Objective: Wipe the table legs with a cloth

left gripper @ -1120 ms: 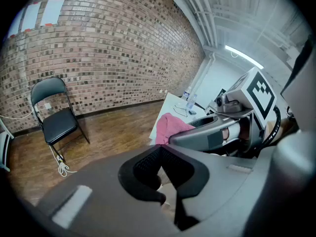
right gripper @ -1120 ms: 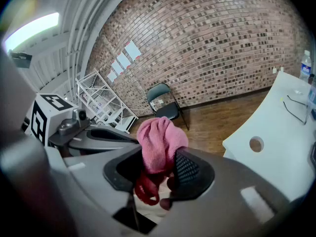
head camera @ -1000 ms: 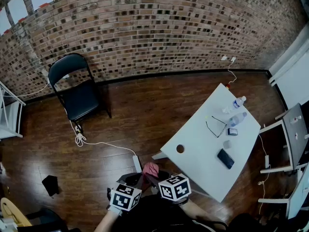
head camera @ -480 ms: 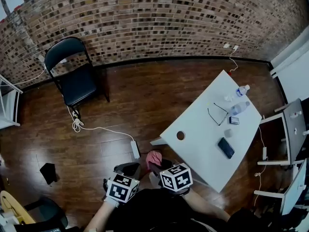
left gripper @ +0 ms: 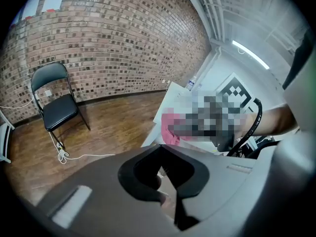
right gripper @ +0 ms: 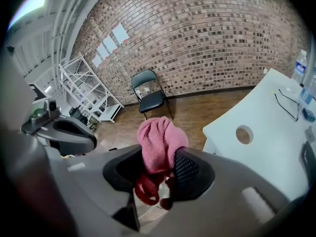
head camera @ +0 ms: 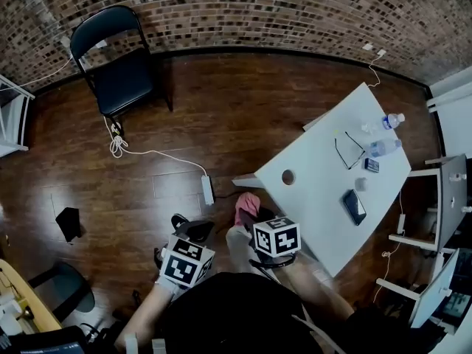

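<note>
**Wooden floor point(head camera: 184, 124) beside a white table point(head camera: 324, 198): pink cloth point(right gripper: 157, 139) held at the corner**

My right gripper point(right gripper: 158, 169) clamps the cloth between its jaws, just beside the table's holed corner. My left gripper point(left gripper: 159, 149) hangs alongside, jaws together and empty, clear of the table

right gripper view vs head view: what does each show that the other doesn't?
Only the right gripper view: how the right gripper grips, with its jaws shut on the pink cloth, plus a ceiling light. Only the head view: the power strip and its cord on the floor. Both: the cloth, the white table and the black chair.
</note>
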Tool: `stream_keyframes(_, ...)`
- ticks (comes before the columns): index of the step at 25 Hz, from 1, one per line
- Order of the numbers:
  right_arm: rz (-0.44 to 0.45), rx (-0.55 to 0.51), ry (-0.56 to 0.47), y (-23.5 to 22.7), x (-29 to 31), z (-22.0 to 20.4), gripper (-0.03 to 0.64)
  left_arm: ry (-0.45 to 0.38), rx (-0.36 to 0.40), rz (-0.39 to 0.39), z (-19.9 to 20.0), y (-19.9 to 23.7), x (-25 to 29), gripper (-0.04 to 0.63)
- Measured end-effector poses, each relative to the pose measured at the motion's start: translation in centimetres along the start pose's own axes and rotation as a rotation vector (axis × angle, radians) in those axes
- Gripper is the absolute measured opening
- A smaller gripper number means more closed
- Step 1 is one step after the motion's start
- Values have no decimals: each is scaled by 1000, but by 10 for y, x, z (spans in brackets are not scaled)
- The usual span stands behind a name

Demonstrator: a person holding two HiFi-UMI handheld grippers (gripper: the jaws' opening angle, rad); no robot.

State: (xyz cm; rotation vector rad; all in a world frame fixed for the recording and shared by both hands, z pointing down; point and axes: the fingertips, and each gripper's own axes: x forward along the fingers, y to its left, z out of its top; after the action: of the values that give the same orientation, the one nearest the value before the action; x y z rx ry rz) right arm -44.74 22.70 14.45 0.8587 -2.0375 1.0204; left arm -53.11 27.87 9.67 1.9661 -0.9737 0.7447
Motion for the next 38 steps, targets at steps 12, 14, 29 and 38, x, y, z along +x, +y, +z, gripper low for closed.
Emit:
stream_keyframes(12,-54,-13,68,-25,63,-12,137,47,-22,9,-21,24,19,2)
stream_keyframes(14,-68,-11,81,-33,70,-15,137,56,-6,14,-18,29,24,2)
stream_keyframes(29,-340,-19,127,-113,108,-30,137,92,6,19,-15,73,61,2)
stream_keyframes(38,-380,-39,78,-122,134,-31,138,76,-23,-5,-15,91,95,2)
